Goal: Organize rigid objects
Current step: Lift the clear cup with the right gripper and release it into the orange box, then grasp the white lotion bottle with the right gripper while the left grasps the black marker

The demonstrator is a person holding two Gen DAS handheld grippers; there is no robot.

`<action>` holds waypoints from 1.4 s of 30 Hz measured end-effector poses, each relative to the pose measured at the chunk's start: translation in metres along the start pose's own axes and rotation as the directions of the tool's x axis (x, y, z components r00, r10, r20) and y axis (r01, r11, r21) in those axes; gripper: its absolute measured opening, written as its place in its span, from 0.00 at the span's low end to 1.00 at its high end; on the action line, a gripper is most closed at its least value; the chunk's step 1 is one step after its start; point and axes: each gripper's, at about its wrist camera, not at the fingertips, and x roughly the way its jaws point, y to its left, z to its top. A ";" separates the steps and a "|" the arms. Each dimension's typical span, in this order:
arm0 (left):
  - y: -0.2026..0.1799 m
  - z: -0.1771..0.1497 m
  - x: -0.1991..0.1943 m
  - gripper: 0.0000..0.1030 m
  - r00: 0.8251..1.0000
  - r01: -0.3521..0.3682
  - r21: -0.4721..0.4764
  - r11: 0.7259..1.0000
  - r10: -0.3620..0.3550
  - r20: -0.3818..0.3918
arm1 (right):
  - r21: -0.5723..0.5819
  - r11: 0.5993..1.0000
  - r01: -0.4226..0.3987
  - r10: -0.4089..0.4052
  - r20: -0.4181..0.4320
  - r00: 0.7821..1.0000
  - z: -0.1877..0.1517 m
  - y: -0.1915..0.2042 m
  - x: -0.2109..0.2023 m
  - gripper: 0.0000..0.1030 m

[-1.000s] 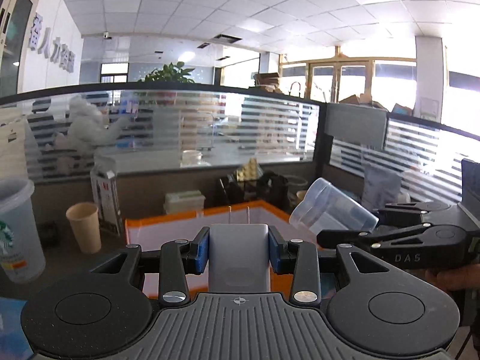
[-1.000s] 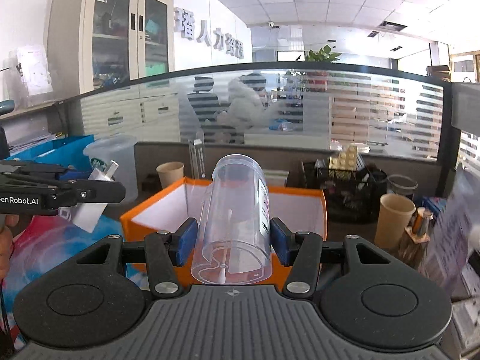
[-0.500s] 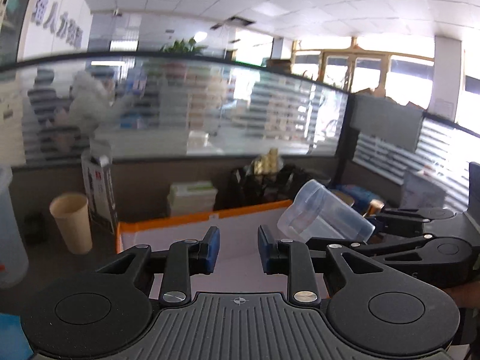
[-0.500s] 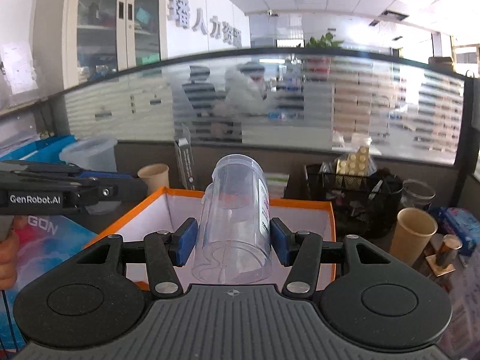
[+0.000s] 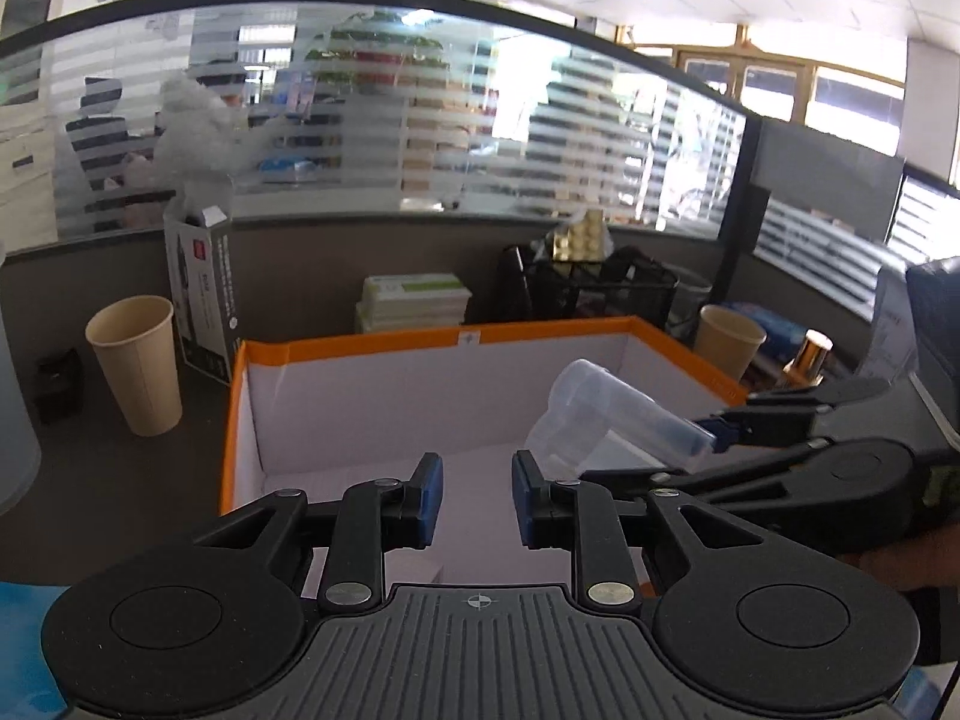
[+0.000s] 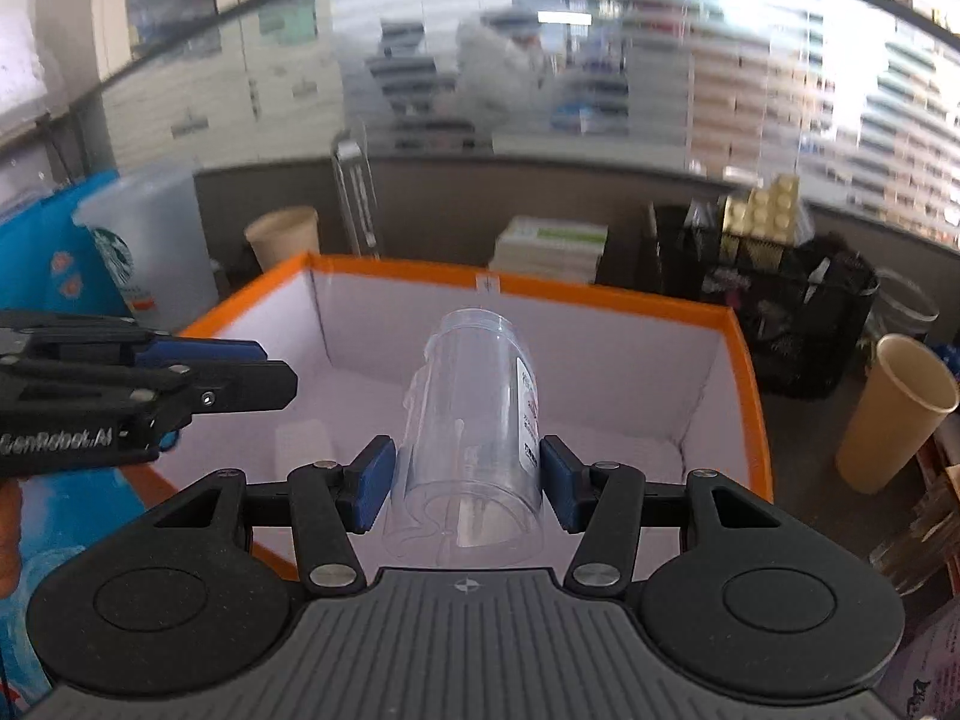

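An orange-rimmed white box (image 5: 480, 336) (image 6: 600, 291) stands open in front of both grippers. My right gripper (image 6: 468, 474) is shut on a clear plastic cup (image 6: 474, 396), which lies lengthwise between its blue pads over the box. The left wrist view shows that cup (image 5: 600, 414) tilted above the box's right half, with the right gripper (image 5: 714, 438) behind it. My left gripper (image 5: 474, 480) hangs over the box's near left part. Its jaws are closing with nothing between them. It enters the right wrist view (image 6: 264, 372) from the left. A pale flat block (image 6: 303, 444) lies on the box floor.
Paper cups stand left (image 5: 135, 360) and right (image 5: 729, 339) of the box. Behind it are a stack of books (image 5: 414, 300), a tall carton (image 5: 201, 288) and a black mesh organiser (image 5: 600, 294). A large plastic cup (image 6: 144, 240) stands at the far left.
The white plug adapter held in my left gripper a second ago is gone from its jaws, which have narrowed. Both grippers have moved forward and down over the box, the right still holding the cup.
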 end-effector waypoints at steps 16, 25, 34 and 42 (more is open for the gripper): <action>0.002 -0.015 0.021 0.27 0.998 -0.042 -0.002 0.999 0.042 -0.057 | 0.041 0.998 0.040 -0.037 -0.081 0.996 -0.002 -0.008 0.022 0.60; -0.008 -0.003 -0.029 0.78 0.994 -0.094 0.011 0.995 0.093 0.064 | -0.018 0.997 0.071 -0.069 0.093 0.993 0.005 0.007 -0.038 0.60; -0.017 -0.040 -0.089 0.93 0.986 -0.113 0.007 0.994 0.111 0.124 | -0.106 0.993 0.052 -0.029 0.210 0.977 -0.043 0.032 -0.113 0.60; -0.019 -0.085 -0.090 0.93 0.994 -0.103 -0.002 0.995 0.103 0.044 | -0.112 0.992 0.056 -0.043 0.115 0.992 -0.100 0.041 -0.110 0.59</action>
